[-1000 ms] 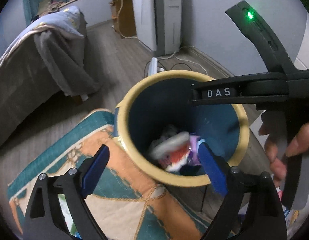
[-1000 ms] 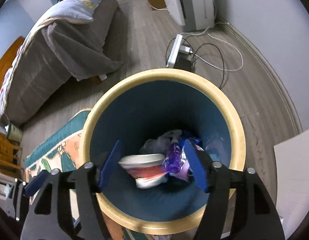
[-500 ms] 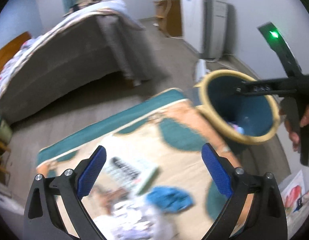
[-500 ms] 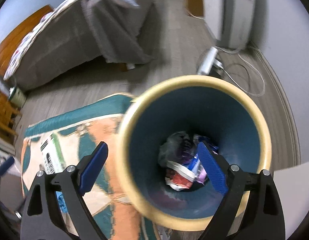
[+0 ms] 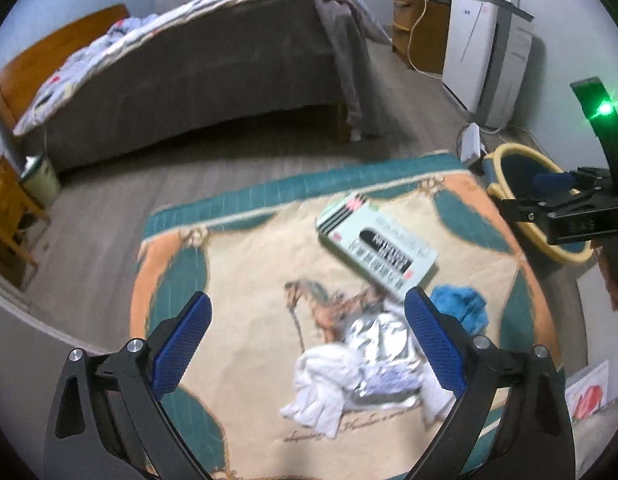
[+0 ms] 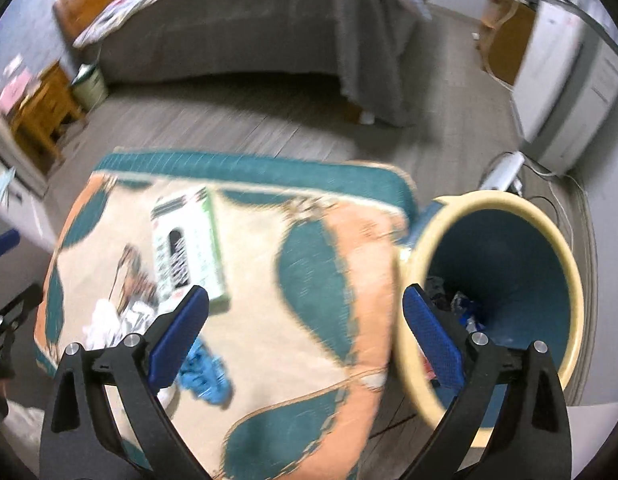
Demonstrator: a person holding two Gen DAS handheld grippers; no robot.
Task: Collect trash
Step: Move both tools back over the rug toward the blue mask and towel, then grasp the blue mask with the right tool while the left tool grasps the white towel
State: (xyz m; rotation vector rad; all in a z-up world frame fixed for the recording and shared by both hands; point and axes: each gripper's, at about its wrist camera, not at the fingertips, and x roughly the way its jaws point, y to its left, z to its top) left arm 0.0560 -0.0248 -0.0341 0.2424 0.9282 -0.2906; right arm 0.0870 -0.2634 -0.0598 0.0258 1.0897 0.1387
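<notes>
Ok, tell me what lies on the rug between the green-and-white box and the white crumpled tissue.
Crumpled silver foil, touching the tissue and reaching up near the box; the left wrist view shows it.

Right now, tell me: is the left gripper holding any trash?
No. The left gripper is open and empty above the rug, with the crumpled trash lying loose below it.
</notes>
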